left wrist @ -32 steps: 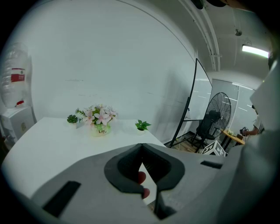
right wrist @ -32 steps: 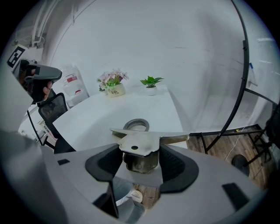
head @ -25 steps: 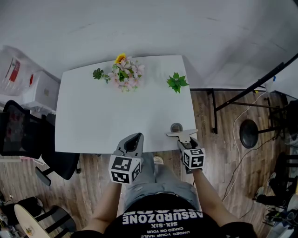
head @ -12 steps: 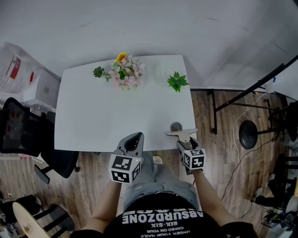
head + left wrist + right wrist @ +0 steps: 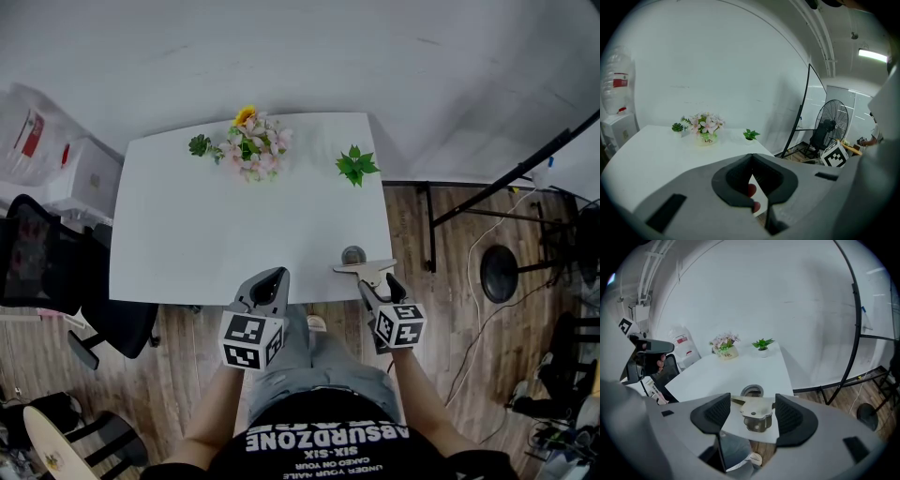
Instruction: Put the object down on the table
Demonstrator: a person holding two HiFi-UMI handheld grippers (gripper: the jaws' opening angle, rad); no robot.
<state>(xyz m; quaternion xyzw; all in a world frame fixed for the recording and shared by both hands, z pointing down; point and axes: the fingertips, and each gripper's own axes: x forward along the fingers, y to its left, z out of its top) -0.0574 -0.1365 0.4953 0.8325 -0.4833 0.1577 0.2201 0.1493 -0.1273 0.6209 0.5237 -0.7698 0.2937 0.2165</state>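
In the head view, both grippers are seen at the near edge of the white tabletop. The left gripper is held at the middle of that edge, and its fingers are brought together at the tips, with nothing clamped between them. The right gripper is held at the near right corner. Its fingers are spread apart, and in the right gripper view the metal object is seen lying between them on the tabletop, not clamped. Just beyond the object a round grey piece is set on the tabletop. Well apart from these, along the far edge, three plants are placed: a small dark green plant at the left, a bunch of pink flowers beside it, and a small leafy green plant to the right.
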